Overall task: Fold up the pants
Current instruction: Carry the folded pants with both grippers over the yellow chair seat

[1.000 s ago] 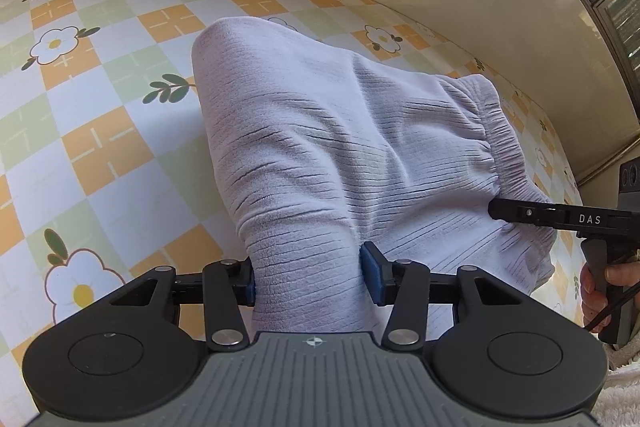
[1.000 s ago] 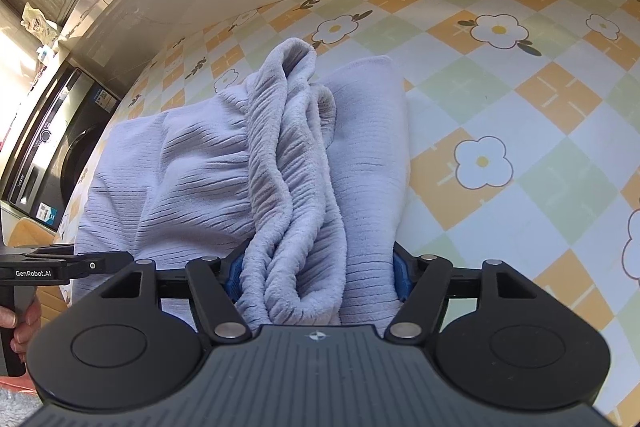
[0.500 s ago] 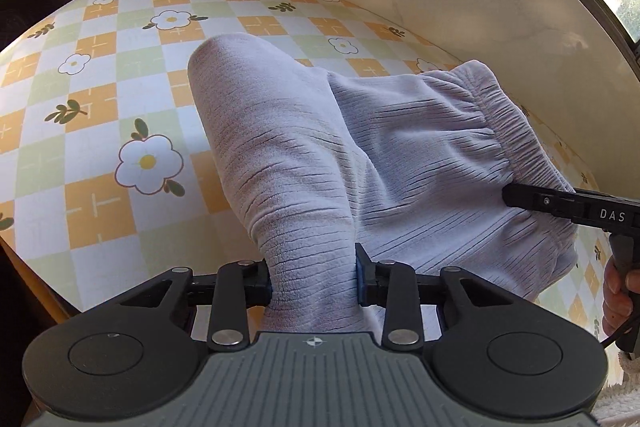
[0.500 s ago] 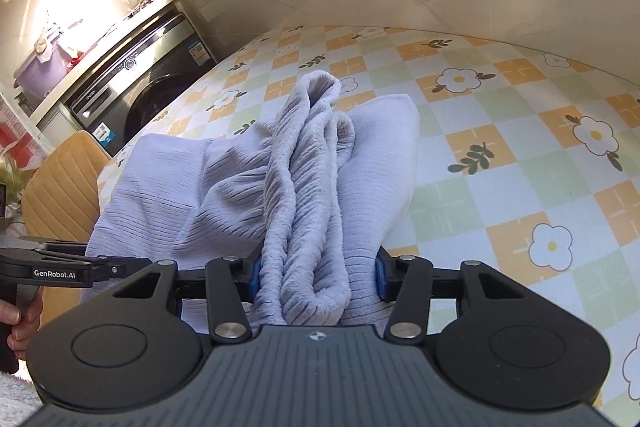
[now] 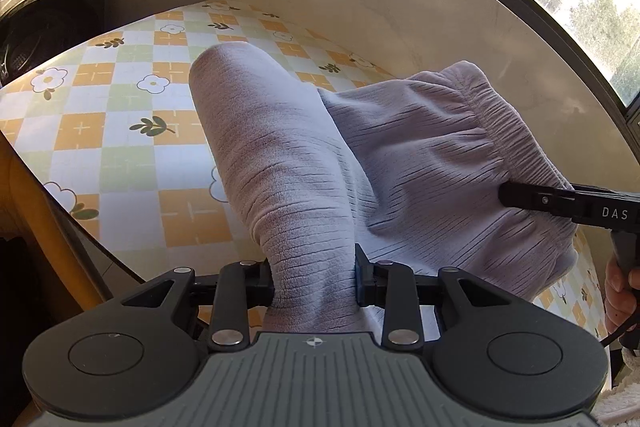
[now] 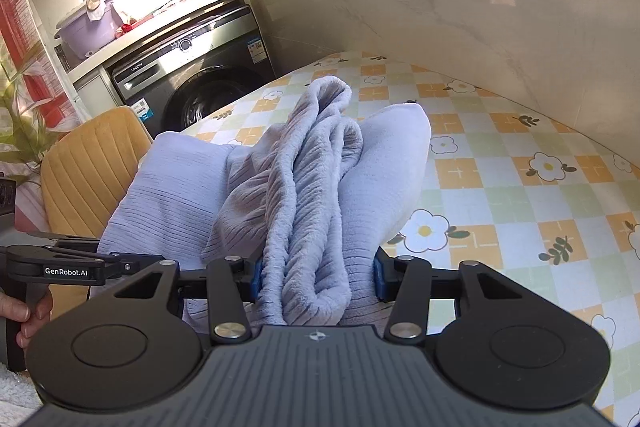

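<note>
On the checked, flower-printed tabletop (image 5: 120, 131) the pale lilac ribbed fleece pants (image 5: 420, 155) lie partly lifted; your left gripper (image 5: 314, 279) has just been closing and its fingers clamp a bunched leg, your right gripper (image 6: 316, 277) likewise clamps a thick roll. Uneven lifting could skew the fold or drag cloth off the edge. Both grips' undersides are hidden, and the hems are cut off

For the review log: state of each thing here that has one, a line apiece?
pants: partly folded, near end lifted off the table, far end resting on it
left gripper: just closed, jaws clamped on a pant leg
right gripper: just closed, jaws clamped on bunched fabric
washing machine: door shut
</note>
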